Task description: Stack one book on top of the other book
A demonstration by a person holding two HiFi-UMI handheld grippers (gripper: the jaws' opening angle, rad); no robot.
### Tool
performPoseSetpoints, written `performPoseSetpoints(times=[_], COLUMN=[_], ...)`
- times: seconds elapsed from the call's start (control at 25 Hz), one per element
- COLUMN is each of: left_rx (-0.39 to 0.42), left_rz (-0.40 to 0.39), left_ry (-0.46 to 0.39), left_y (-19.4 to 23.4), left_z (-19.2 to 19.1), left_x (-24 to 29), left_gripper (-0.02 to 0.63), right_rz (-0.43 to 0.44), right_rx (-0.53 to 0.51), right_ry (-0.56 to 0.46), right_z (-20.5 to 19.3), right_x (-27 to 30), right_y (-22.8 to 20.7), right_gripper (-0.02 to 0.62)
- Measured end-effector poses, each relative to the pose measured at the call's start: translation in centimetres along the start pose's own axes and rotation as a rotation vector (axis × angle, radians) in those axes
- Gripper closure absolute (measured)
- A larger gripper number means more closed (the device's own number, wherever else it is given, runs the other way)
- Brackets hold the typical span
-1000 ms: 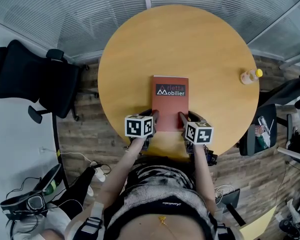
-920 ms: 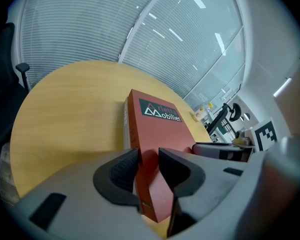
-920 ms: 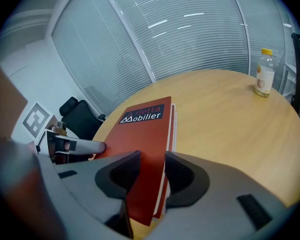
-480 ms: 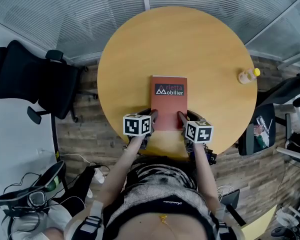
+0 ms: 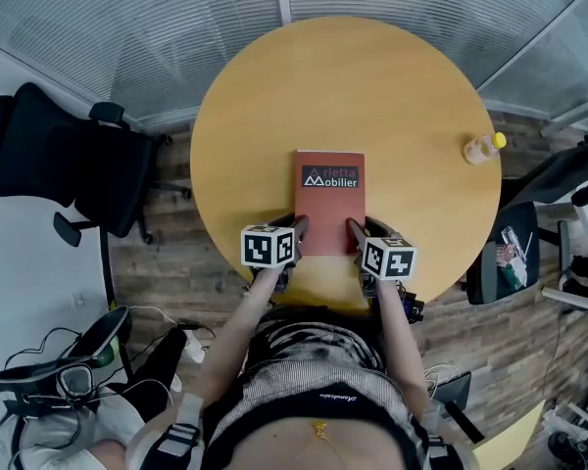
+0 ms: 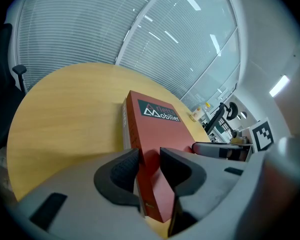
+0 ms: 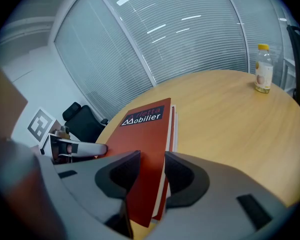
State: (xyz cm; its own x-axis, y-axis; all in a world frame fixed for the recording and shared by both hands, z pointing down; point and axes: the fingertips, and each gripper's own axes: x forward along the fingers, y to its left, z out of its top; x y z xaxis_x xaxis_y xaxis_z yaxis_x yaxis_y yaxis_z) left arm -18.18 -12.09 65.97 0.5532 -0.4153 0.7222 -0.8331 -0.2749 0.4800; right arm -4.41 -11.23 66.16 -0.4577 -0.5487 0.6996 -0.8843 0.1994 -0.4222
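Note:
A red book [image 5: 330,199] lies flat on the round wooden table [image 5: 372,86], on top of a second book whose pale page edge [image 6: 124,121] peeks out beneath it. My left gripper [image 5: 299,227] stands at the stack's near left corner. Its jaws straddle the red cover [image 6: 150,129] with a thin gap, open. My right gripper [image 5: 355,229] mirrors it at the near right corner. The red book [image 7: 145,134] runs between its jaws, which look slightly apart from it. The lower book's edge [image 7: 174,126] shows beside the cover.
A small bottle with a yellow cap [image 5: 482,148] stands near the table's right rim. A black office chair [image 5: 69,160] sits left of the table and another chair [image 5: 510,253] at the right. Glass walls with blinds run behind.

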Motion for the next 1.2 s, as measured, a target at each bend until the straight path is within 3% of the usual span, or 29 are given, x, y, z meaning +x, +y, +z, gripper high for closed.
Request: performPoseSetpoints(times=[0.48, 0.6, 0.96, 1.08, 1.2], left_rx=[-0.020, -0.019, 0.088, 0.154, 0.204], left_rz=[-0.014, 0.004, 0.031, 0.013, -0.032], left_ry=[-0.007, -0.021, -0.118, -0.146, -0.163], left_y=[-0.1, 0.4, -0.9, -2.5, -4.4], left_z=[0.1, 0.3, 1.7, 2.0, 1.9], left_x=[-0.3, -0.8, -3.4, -4.4, -5.2], left_gripper=[0.464, 0.439, 0.439, 0.476, 0.559], right_rz=[0.023, 0.004, -0.050, -0.031, 0.004], right_rx=[0.031, -0.030, -0.170, -0.250, -0.323], right_ry=[-0.035, -0.039, -0.084, -0.123, -0.156], right_z=[0.1, 0.2, 1.0, 1.6, 1.9], right_x=[-0.7, -1.1, -3.2, -4.5, -5.6], right_y=[-0.1, -0.1, 0.1, 1.3, 2.7], right_gripper=[0.443, 0.442, 0.442, 0.443, 0.478])
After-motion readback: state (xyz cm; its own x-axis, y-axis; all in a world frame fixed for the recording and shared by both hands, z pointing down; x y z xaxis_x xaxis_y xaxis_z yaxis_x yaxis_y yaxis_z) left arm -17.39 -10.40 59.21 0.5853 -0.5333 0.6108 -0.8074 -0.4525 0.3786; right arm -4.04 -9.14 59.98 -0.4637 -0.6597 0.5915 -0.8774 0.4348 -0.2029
